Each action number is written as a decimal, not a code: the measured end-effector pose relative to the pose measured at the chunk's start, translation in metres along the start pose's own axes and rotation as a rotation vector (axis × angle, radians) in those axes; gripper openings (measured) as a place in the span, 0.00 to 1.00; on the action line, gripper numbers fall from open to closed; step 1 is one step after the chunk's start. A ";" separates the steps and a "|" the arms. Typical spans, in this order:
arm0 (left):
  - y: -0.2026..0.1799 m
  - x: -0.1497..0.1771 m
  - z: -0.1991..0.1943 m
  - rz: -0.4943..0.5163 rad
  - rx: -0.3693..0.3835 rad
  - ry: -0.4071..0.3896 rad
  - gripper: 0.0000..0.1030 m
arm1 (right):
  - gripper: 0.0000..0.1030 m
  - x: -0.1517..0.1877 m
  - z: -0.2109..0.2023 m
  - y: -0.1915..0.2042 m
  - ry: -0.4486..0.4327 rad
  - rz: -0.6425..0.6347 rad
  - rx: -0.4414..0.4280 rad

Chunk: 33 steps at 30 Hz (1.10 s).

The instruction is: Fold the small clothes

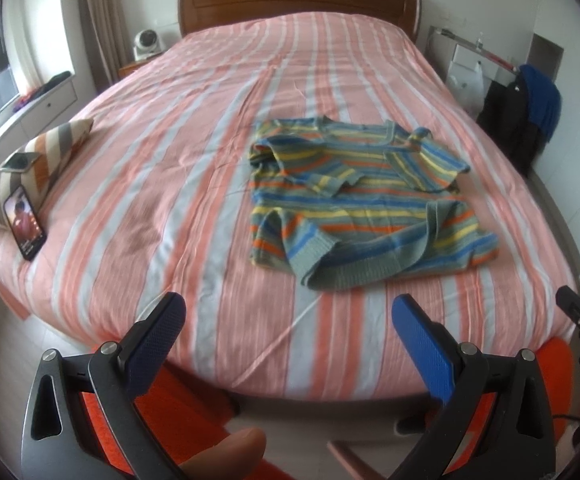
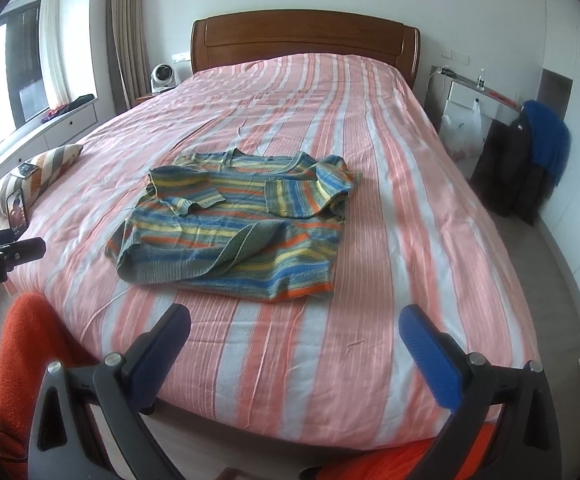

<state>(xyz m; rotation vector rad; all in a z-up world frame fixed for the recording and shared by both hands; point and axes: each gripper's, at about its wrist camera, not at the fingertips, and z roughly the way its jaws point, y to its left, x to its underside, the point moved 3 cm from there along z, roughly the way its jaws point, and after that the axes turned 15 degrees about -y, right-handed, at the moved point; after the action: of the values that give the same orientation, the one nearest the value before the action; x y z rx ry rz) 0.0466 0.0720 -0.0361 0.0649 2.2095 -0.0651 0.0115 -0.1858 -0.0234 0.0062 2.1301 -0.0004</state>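
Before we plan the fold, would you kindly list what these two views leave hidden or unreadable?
- Striped knit short-sleeved top: both views show it rumpled; its overturned hem hides the layers beneath.
- Upright black phone against the striped pillow: the picture on its screen is too small in both views.
- Right gripper: only an edge shows in the left view, cut by the frame.
- Left gripper: likewise cut off at the right view's left edge.

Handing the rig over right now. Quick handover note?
Left gripper: open, empty, held off the foot of the bed.
Right gripper: open, empty, also short of the bed.
Striped sweater: lies rumpled mid-bed, sleeves flopped over the body, hem partly turned back.
Done: no neat fold visible.
Left: flatten it, fold sleeves in, fold the body.
Phone leans on a pillow at the bed's left edge.
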 end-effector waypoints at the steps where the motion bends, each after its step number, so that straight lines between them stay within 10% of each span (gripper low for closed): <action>1: 0.000 0.001 0.000 0.003 -0.002 0.001 1.00 | 1.00 0.001 0.001 0.001 0.002 -0.002 -0.001; 33: -0.012 0.005 -0.002 0.039 -0.004 0.014 1.00 | 1.00 0.004 -0.002 0.002 -0.005 -0.036 0.037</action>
<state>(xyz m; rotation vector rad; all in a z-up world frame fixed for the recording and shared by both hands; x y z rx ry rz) 0.0409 0.0603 -0.0390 0.1066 2.2215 -0.0384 0.0073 -0.1840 -0.0259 -0.0098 2.1250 -0.0610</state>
